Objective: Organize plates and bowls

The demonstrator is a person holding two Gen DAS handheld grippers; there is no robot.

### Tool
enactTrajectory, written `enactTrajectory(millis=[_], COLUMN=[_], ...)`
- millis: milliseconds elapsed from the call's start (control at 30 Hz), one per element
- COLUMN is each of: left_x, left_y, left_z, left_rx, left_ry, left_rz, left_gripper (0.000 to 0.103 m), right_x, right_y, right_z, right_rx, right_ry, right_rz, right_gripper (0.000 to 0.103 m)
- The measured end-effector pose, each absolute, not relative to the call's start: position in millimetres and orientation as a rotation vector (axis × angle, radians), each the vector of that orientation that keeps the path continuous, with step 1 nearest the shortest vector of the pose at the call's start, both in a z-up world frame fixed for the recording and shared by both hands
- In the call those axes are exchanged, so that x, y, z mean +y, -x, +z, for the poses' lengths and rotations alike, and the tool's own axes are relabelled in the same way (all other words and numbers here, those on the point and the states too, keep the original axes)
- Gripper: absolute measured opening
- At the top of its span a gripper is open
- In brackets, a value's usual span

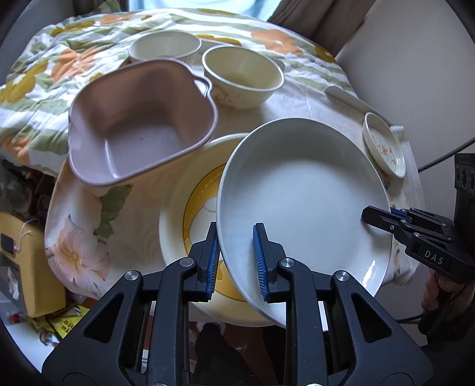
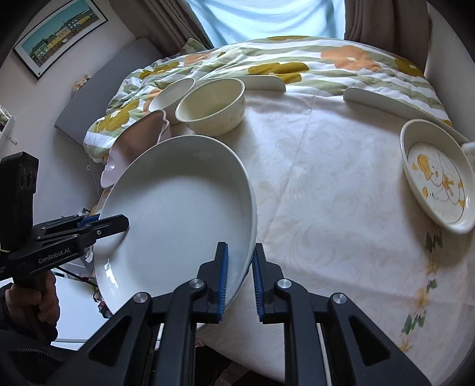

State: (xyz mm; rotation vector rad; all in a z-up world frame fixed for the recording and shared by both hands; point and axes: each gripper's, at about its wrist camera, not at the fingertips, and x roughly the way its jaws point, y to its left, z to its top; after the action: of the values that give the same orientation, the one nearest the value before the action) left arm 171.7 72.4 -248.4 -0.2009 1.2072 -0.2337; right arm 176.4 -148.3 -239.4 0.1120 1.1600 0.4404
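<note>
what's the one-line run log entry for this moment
left gripper: shut on white plate | right gripper: shut on white plate | plate: tilted, above yellow-patterned plate

A round desk [image 2: 341, 184] under a cream damask cloth with faded flowers fills the middle of the room. A quilted floral blanket in orange, mustard and green stripes [image 2: 297, 62] lies bunched across its far side. Behind it, brown curtains [image 2: 383, 23] frame a bright window [image 2: 267, 17] that gives pale daylight. On the white wall at left hangs a black-framed picture of coloured houses [image 2: 59, 32]. A yellow box [image 1: 32, 264] sits low beside the desk among clutter.
</note>
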Motion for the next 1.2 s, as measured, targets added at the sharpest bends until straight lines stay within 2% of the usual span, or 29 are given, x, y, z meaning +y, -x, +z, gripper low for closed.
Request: enactTrajectory(millis=[233,833,1200], left_x=[78.5,60.9,41.9], left_y=[-185.3,-201.4,-198.6], left_z=[-272.3,-292.3,-285.7], left_rx=[1.241,1.261,1.223], left_ry=[0.188,0.082,-0.123], left_rz=[-0.277,-0.23,-0.145], left_gripper=[0.019,0.02,0.02], right_x=[-133.4,-126.6,-114.6], right_y=[-170.0,-168.5,-171.8], right_z=[-248.5,-256.2,-255.7], right_rx=[1.17,1.184,1.178], right_ry=[-0.08,-0.027,0.089], right_rz=[0.351,0.329,0.318], right_gripper=[0.015,0.015,0.015])
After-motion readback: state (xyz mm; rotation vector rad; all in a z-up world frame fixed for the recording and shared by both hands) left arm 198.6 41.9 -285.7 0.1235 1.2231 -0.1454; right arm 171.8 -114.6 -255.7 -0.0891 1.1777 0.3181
